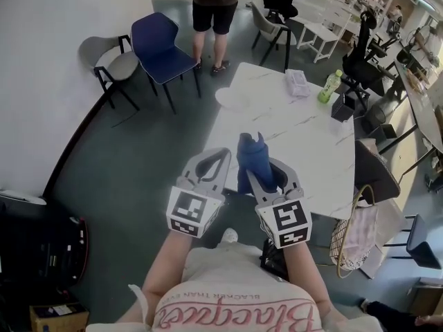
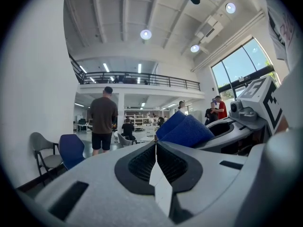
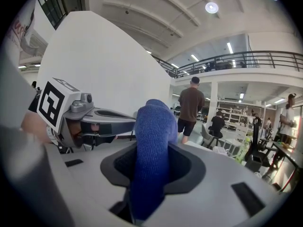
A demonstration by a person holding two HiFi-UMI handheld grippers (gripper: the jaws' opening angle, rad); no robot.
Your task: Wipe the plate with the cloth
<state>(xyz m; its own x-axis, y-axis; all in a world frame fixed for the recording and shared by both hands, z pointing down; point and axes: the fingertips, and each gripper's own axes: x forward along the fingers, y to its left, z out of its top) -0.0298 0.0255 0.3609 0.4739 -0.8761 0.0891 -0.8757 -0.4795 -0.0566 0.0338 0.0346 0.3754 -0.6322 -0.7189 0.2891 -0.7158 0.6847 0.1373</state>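
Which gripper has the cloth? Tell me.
The right gripper, on the head view's right: its jaws are shut on the blue cloth. The left gripper beside it is shut with nothing between its jaws.

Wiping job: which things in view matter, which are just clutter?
Job:
- cloth, gripped in the right claw
- plate, on the table
- left claw, shut and empty

Lying about:
- green bottle
- white packet
- black box
- blue chair
- grey chair
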